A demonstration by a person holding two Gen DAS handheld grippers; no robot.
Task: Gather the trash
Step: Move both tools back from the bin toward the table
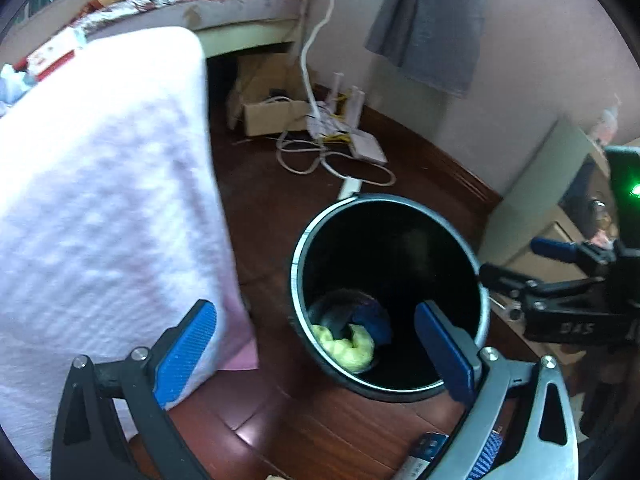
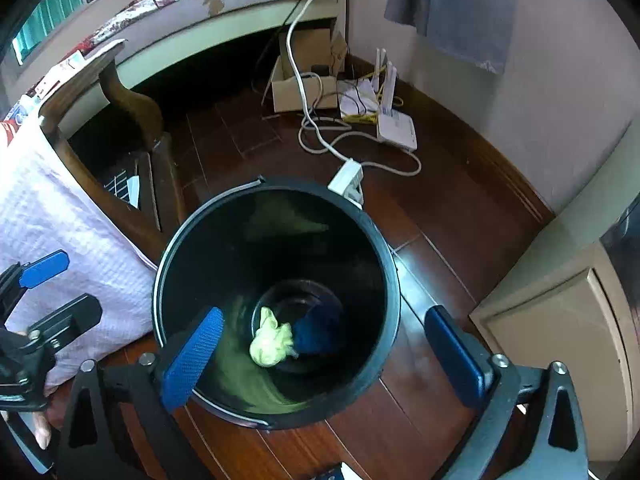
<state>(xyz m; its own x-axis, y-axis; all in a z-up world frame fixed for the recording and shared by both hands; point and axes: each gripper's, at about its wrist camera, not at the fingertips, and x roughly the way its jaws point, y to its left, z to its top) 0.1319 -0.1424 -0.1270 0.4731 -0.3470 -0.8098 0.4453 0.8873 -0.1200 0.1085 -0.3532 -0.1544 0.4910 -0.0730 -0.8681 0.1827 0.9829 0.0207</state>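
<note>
- We are holding the right gripper (image 2: 320, 354) above the black trash bin (image 2: 384, 280), with its jaws wide apart and nothing between them.
- We are keeping the left gripper (image 1: 316, 354) beside the bin's rim, also spread open and holding nothing.
- A crumpled yellow-green wad (image 2: 272, 340) is lying on the bin's bottom, touching a dark blue piece (image 2: 320, 332).
- The bin is standing on the wooden floor (image 2: 440, 208), near the white-covered table (image 2: 60, 220).

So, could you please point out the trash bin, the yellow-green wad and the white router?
trash bin (image 2: 160, 264), right wrist view, on its left rim.
yellow-green wad (image 2: 272, 342), right wrist view, on its middle.
white router (image 2: 398, 126), right wrist view, on its flat body.
</note>
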